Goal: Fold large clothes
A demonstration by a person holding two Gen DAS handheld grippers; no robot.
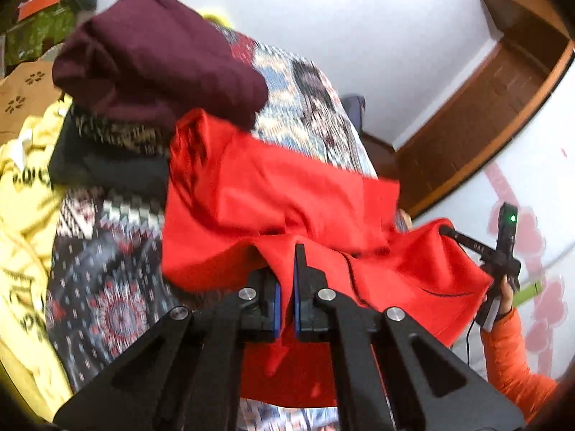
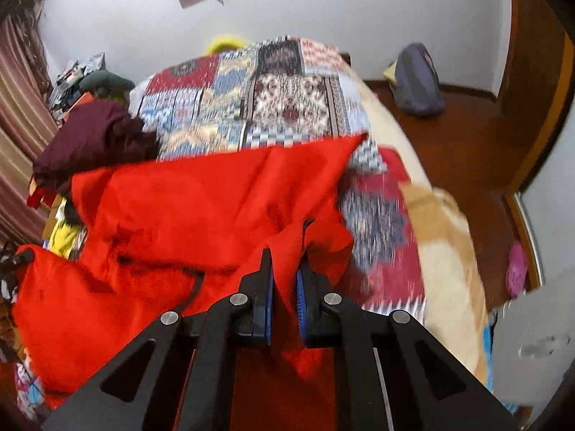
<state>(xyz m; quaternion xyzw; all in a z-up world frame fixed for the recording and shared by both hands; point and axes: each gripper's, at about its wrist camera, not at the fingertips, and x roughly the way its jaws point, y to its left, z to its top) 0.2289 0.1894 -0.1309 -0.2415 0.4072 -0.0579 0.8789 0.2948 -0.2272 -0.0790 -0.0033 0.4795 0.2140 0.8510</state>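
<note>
Over the patchwork bedspread both tongs were clenched on the same red garment, each pinching a fold of its cloth between blue pads. From the left wrist view, the left gripper had red fabric running up between its closed jaws, and the right gripper showed at the far right, biting the cloth's other edge, with the person's hand and orange sleeve behind it. From the right wrist view, the right gripper gripped a bunched fold in the same way.

Most of the garment lay draped on the bed, its near edge raised and stretched loosely between the two grips, its far part sagging in wrinkles against a maroon garment heaped on a dark pile. A yellow garment lay at the left of the bed.

By my reading, the step in hand was the lift-and-spread: the garment had been seized at two points and was being raised so it could hang free and open out. The next move seemed to call for pulling the two grips apart to take up the slack, clearing the cloth from the maroon heap, then laying it flat on the open bedspread before any fold. Loose cloth might snag on that pile.
</note>
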